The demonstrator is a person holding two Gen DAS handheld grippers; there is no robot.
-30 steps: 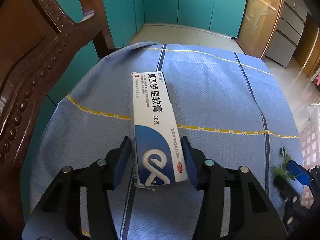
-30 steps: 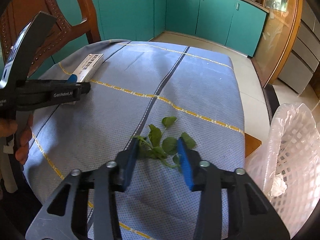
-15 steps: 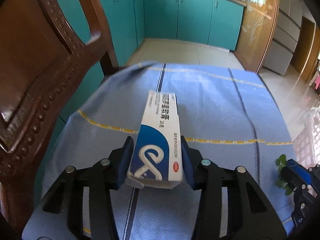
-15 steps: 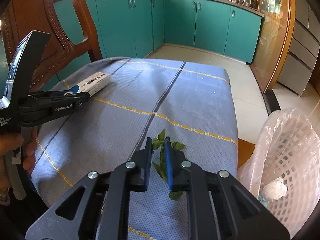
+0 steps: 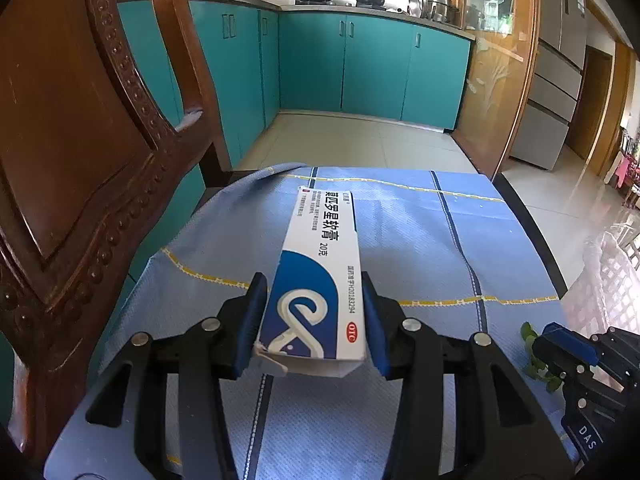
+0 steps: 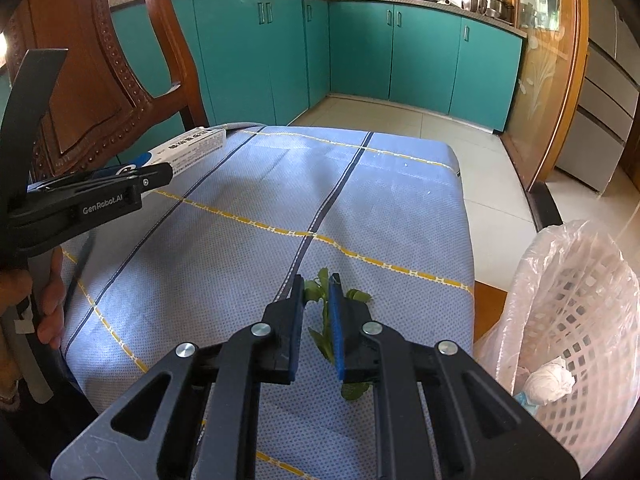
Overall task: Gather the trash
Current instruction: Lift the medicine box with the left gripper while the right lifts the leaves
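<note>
Since a second ago, both things have been lifted off the blue surface. Now the ointment box is pinched by its near end between the pads of the left tool, tilted up. The leafy sprig is squeezed in the nearly closed right tool. Both should be held firmly and carried to the lined basket, right of the right tool, then let go.

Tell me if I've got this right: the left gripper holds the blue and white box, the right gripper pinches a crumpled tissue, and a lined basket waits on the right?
Nearly. The right gripper pinches green leaves, not a tissue, as the right wrist view shows. The crumpled tissue already lies in the lined basket. The left gripper does hold the blue and white box.
</note>
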